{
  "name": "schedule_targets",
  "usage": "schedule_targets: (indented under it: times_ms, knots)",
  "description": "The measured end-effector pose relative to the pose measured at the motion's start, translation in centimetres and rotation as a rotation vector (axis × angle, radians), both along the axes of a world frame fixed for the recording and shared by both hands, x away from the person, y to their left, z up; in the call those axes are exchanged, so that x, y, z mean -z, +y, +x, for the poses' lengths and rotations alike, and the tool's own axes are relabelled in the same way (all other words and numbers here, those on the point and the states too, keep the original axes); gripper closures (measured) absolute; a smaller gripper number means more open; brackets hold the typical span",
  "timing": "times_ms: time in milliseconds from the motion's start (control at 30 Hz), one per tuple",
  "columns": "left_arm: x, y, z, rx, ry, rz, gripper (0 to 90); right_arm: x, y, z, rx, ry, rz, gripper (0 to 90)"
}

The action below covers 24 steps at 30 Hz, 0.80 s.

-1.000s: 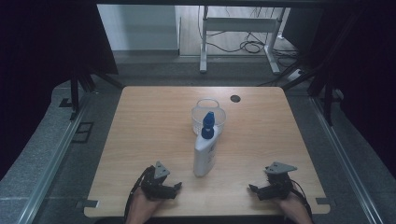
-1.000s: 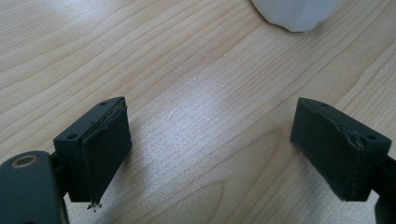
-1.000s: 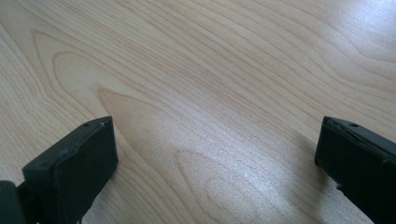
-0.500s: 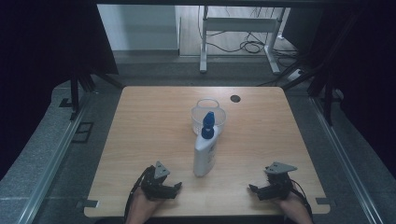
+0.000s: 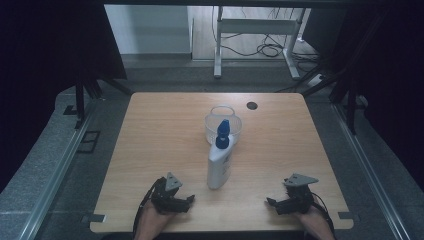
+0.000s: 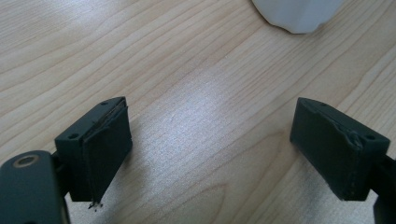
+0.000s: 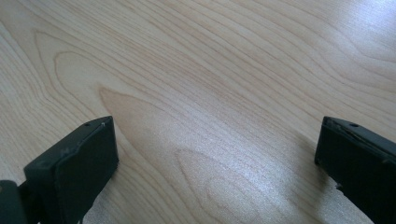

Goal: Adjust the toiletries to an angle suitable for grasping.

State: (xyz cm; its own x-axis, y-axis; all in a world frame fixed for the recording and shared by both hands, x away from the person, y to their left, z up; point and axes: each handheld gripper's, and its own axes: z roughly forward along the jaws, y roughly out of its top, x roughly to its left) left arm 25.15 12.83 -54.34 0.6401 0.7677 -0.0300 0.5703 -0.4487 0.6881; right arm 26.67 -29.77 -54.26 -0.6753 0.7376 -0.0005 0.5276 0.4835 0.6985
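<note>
- High view: white bottle [image 5: 219, 166] with a blue cap [image 5: 222, 131] stands upright mid-table, closer to the near edge than the far one. Clear bowl [image 5: 223, 126] sits just behind it, toward the far edge; touching or not, can't tell.
- Left gripper [image 5: 189, 199] rests near the near edge, left of the bottle; right gripper [image 5: 269, 202] near the near edge, right of it. Both point inward at the bottle, each apart from it.
- Left gripper view adds the jaw state: jaws spread wide, nothing between them but bare wood. White base of the bottle [image 6: 299, 14] shows at the top edge, ahead of the jaws.
- Right gripper view: right gripper [image 7: 217, 158] jaws also wide apart, holding nothing, wood grain between.
- Table [image 5: 160, 130] has open room on both sides of the bottle, out to the left and right edges. Small dark hole [image 5: 251, 105] near the far edge, right of centre.
- Bottle long axis vertical, cap up, body leaning slightly toward the bowl in the high view.
</note>
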Motion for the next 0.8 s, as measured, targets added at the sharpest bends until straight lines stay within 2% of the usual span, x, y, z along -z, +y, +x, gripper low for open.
schedule_targets:
  times_ms: [333,400,533,633,800]
  knots:
    - [-0.3,0.0,0.2,0.000,0.017,0.016,16.1,-0.2,-0.2,0.0,0.000,0.013,-0.009,0.0]
    - [-0.4,0.0,0.2,0.001,0.017,0.019,19.6,-0.2,-0.2,0.0,0.001,0.014,-0.008,0.0]
    - [-0.6,0.0,0.3,0.001,0.022,0.019,24.4,-0.7,-0.3,-0.1,0.011,-0.012,0.007,0.0]
    - [-0.7,0.0,0.3,0.003,0.020,0.018,27.3,-0.7,-0.4,-0.1,0.013,-0.012,0.013,0.0]
    - [-1.1,-0.1,0.3,0.009,0.022,0.005,37.8,-0.6,-0.4,-0.1,0.004,0.002,0.003,0.0]
